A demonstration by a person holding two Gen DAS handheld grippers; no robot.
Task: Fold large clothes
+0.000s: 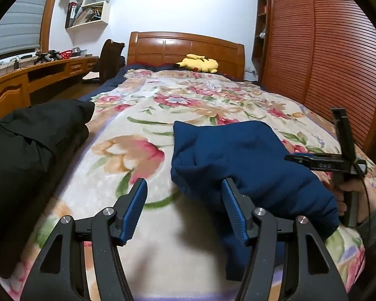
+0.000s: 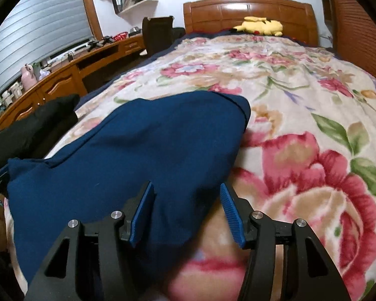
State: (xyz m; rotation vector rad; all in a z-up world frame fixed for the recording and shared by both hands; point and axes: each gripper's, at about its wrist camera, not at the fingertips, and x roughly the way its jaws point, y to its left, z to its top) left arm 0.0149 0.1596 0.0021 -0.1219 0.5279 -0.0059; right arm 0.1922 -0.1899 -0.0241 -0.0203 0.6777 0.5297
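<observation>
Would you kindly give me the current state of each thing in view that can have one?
Left gripper: open, holding nothing.
Right gripper: open, above the edge of the blue garment.
Blue garment: folded, lying on the floral blanket.
Black garment: bunched, at the bed's left edge.
Yellow plush toy: lying by the headboard.

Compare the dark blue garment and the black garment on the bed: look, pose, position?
Colour: the dark blue fabric garment is navy; the black fabric garment is black.
Position: the dark blue garment lies mid-bed on the floral blanket, in front of both grippers; the black garment sits at the bed's left edge, apart from it.
Pose: the blue one looks folded into a compact bundle; the black one is a looser, rumpled heap.
Shared: both soft clothing, neither gripped.
</observation>
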